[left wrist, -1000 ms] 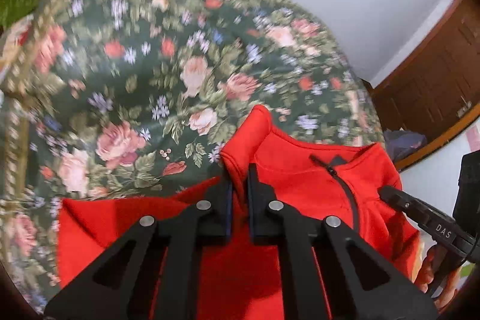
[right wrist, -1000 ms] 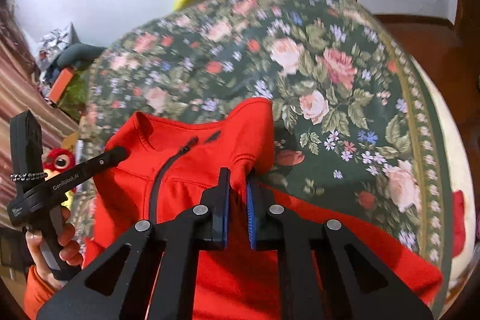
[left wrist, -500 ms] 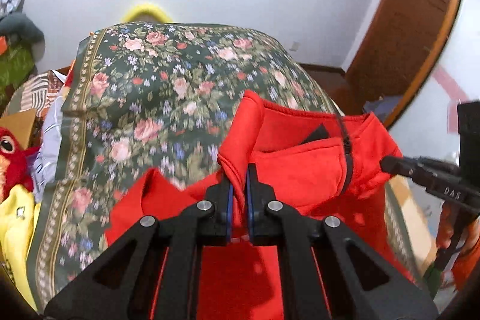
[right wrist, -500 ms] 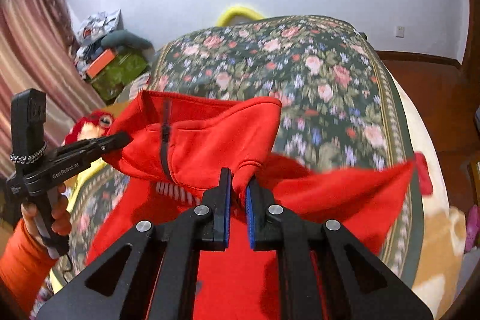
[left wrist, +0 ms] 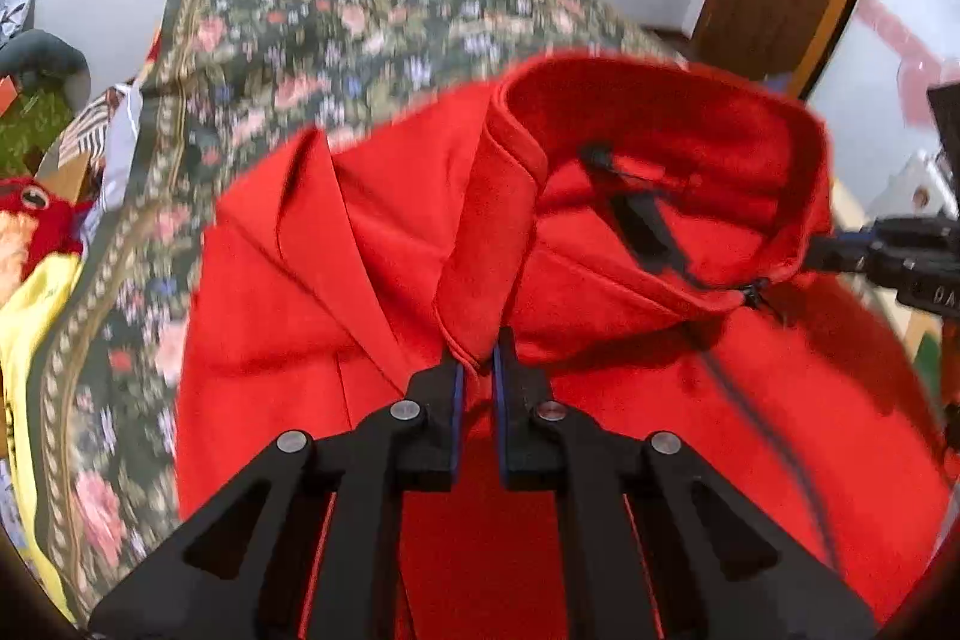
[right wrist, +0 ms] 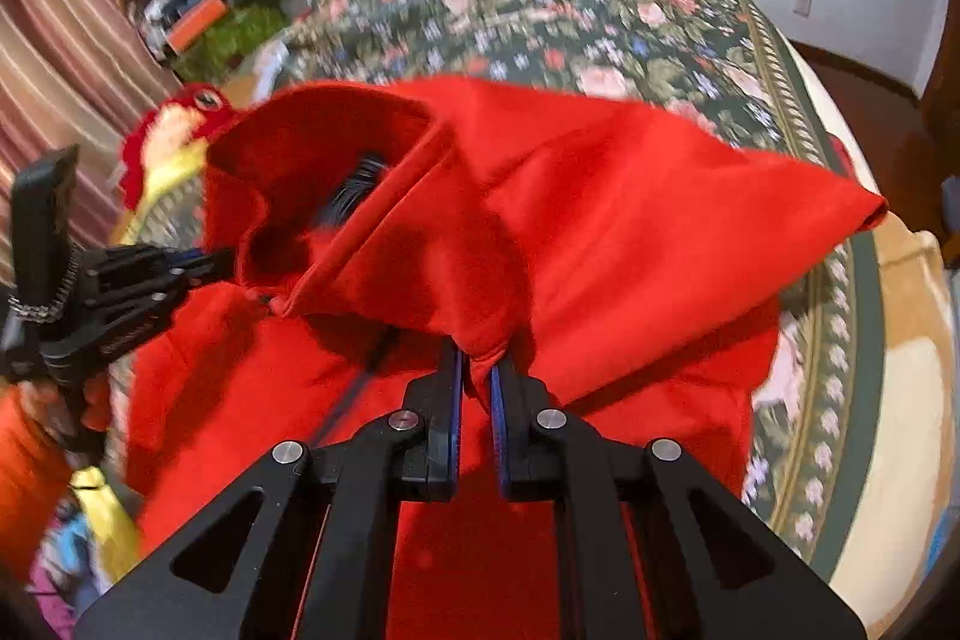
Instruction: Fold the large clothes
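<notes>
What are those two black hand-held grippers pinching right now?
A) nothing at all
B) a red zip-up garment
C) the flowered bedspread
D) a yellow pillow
B: the left hand-held gripper and the right hand-held gripper each have a fold of the red zip-up garment squeezed between their fingers, lifted above the flowered bedspread.

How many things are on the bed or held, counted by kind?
Jackets: 1, red, pinched at both shoulders
Grippers: 2, left, right
Bedspreads: 1, floral
Plush toys: 1, red
Total: 5
</notes>
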A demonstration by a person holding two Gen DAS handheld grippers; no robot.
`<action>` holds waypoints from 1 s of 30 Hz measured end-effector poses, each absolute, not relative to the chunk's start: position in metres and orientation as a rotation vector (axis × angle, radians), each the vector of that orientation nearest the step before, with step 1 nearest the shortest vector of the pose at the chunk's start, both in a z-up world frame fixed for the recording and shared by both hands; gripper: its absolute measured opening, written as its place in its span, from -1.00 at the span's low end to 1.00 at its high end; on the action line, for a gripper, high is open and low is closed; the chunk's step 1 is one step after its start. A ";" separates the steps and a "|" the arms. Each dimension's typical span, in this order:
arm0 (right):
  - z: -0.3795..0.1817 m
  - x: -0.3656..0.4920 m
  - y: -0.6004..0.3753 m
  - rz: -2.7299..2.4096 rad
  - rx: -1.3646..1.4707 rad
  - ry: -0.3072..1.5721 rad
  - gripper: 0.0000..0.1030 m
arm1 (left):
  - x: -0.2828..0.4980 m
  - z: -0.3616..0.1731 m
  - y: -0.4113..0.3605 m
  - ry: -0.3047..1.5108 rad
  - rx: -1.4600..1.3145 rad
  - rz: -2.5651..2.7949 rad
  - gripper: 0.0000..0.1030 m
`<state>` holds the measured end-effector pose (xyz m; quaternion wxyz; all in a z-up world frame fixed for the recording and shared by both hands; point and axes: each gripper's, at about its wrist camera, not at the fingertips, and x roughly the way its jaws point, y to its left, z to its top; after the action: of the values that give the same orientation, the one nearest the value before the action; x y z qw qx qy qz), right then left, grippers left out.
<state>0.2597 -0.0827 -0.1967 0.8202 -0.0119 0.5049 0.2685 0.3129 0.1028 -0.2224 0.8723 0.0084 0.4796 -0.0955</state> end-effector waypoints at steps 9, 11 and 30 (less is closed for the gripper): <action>-0.189 0.249 -0.111 0.545 0.031 1.083 -0.79 | 0.264 -0.237 0.110 1.056 0.052 -0.201 -0.85; -0.181 0.243 -0.115 0.540 0.032 1.066 -0.79 | 0.258 -0.227 0.117 1.040 0.049 -0.190 -0.83; -0.175 0.308 -0.063 0.610 0.115 1.078 -0.70 | 0.354 -0.176 0.100 0.964 -0.062 -0.220 -0.61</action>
<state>0.3080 -0.0630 -0.1746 0.8127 0.0539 0.5049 0.2859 0.3538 0.0995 -0.1756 0.8798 -0.0298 0.4625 -0.1056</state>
